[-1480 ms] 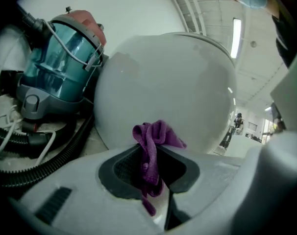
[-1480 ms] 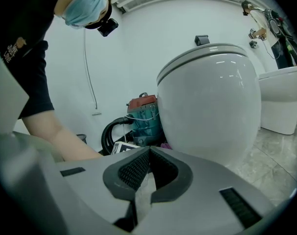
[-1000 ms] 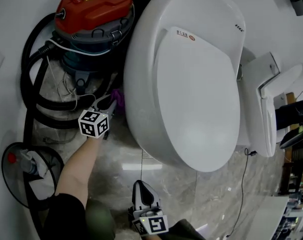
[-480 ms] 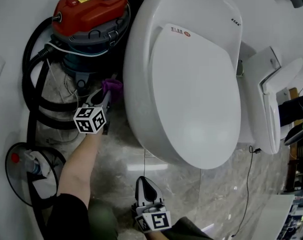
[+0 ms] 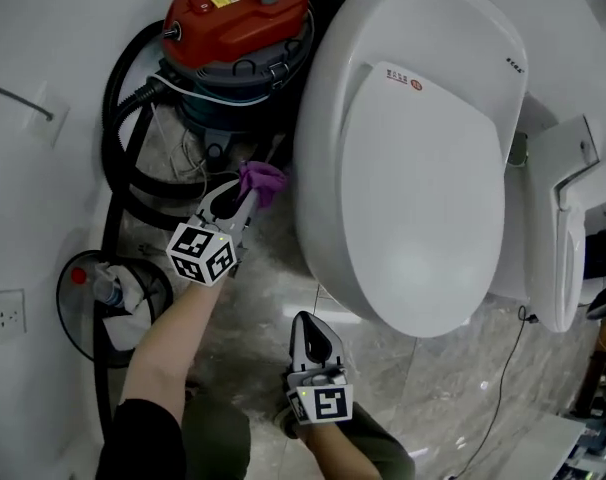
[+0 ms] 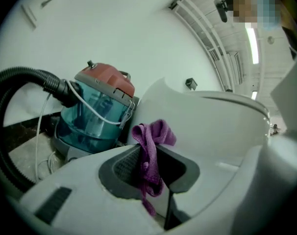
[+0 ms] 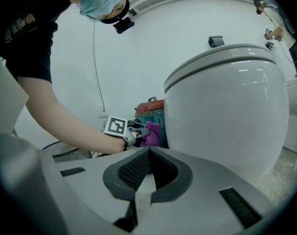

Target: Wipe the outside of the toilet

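Observation:
The white toilet [image 5: 413, 168] stands with its lid down. My left gripper [image 5: 253, 196] is shut on a purple cloth [image 5: 264, 179] beside the bowl's left flank, in the gap next to a vacuum cleaner. In the left gripper view the purple cloth [image 6: 156, 131] hangs bunched between the jaws of my left gripper [image 6: 149, 153], with the toilet's bowl [image 6: 212, 121] just beyond. My right gripper [image 5: 308, 326] hovers low in front of the bowl, shut and empty. From the right gripper view, my right gripper [image 7: 149, 152] faces the toilet [image 7: 227, 106], the left gripper [image 7: 134, 129] and the cloth [image 7: 151, 133].
A red and teal vacuum cleaner [image 5: 238, 43] with a looping black hose [image 5: 123, 128] stands close against the toilet's left side. A wire bin [image 5: 108, 293] with a bottle sits by the wall. Another white fixture [image 5: 563, 238] stands to the right, with a cable [image 5: 503, 368] on the marble floor.
My left gripper has carried the purple cloth back along the bowl's left side toward the vacuum cleaner. The head view has shifted. The right gripper has stayed low and shut.

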Demonstrator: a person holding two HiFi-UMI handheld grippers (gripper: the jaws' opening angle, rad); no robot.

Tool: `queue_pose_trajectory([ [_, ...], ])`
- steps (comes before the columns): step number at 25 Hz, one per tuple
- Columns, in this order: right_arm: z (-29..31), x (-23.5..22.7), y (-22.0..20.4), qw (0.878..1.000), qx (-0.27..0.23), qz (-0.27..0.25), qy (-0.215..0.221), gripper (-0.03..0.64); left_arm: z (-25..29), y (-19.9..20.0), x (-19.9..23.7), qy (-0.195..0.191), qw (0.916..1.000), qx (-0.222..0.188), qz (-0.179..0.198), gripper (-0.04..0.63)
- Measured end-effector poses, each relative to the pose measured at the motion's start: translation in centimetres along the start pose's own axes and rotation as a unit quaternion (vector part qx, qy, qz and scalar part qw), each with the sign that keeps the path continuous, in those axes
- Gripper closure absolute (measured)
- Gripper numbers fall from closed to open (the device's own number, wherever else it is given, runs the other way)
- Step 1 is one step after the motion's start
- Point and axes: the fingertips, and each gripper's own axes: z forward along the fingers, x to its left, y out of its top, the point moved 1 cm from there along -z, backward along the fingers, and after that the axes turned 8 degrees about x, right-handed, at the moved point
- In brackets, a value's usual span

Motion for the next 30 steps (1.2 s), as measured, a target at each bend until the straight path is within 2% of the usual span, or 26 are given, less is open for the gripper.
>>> queue_pose_trajectory([
  [2, 0.1, -0.5, -0.2, 1.0, 0.011, 0.014, 0.003, 0.618, -2.1, 0.9, -1.5, -0.009, 0.9999, 0.006, 0.006, 0.52],
  [5, 0.3, -0.5, -0.3, 0.999, 0.033, -0.007, 0.017, 0.618, -4.8, 1.6, -3.8, -0.028, 0.9993, 0.017, 0.016, 0.52],
  [9, -0.2, -1.2, 0.1, 0.999, 0.053, -0.005, 0.001, 0.618, -7.3, 2.1, -5.4, -0.037, 0.9989, 0.024, 0.017, 0.52],
  [11, -1.1, -1.0, 0.0, 0.998, 0.066, -0.02, 0.008, 0.618, -8.5, 2.5, -6.4, -0.044, 0.9986, 0.026, 0.016, 0.52],
  [14, -3.0, -0.5, 0.1, 0.996, 0.083, -0.027, 0.01, 0.618, -10.4, 3.0, -8.4, -0.06, 0.9973, 0.035, 0.025, 0.52],
  [18, -6.2, 0.6, 0.6, 0.995, 0.097, 0.003, -0.007, 0.618, -12.9, 3.4, -10.5, -0.066, 0.9964, 0.05, 0.02, 0.52],
  [24, -12.2, 2.1, -1.4, 0.986, 0.16, 0.034, -0.024, 0.618, -16.9, 5.1, -14.2, -0.082, 0.993, 0.081, 0.025, 0.52],
  [27, -14.5, 2.4, -1.4, 0.981, 0.189, 0.029, -0.022, 0.618, -19.1, 6.2, -15.8, -0.091, 0.9911, 0.093, 0.029, 0.52],
  [30, -15.7, 3.0, 0.6, 0.98, 0.198, 0.018, -0.01, 0.618, -20.8, 7.8, -17.1, -0.091, 0.9908, 0.097, 0.029, 0.52],
])
